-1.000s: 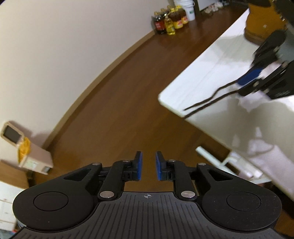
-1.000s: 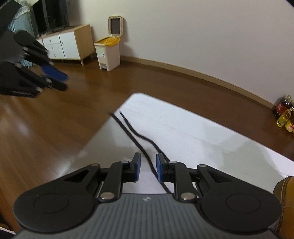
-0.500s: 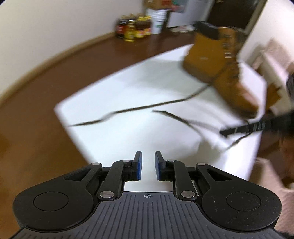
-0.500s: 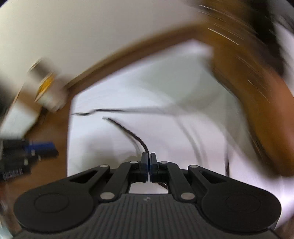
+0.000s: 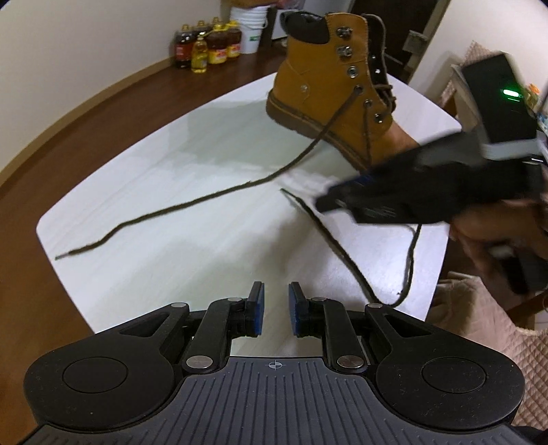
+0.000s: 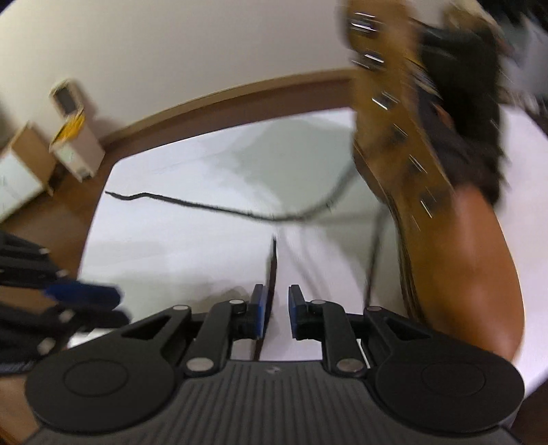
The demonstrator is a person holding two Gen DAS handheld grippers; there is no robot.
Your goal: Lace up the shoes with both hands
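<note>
A tan lace-up boot stands at the far side of the white table. Two dark lace ends trail from it: the long lace runs left toward the table corner, the short lace curls near the right edge. My left gripper hovers open over the near edge, nothing between its pads. In the right wrist view the short lace runs up between the pads of my right gripper, close to the left pad; the jaws are opening and do not press it. The boot is blurred.
Oil bottles and a white bucket stand on the wooden floor by the wall. A small bin and a cabinet sit left of the table. A quilted cushion lies beyond the right edge. A hand holds the right gripper.
The left view swung from the floor onto the table and boot. The right gripper shut on the short lace half a second ago; its jaws have since parted, and its view rolled toward the boot.
</note>
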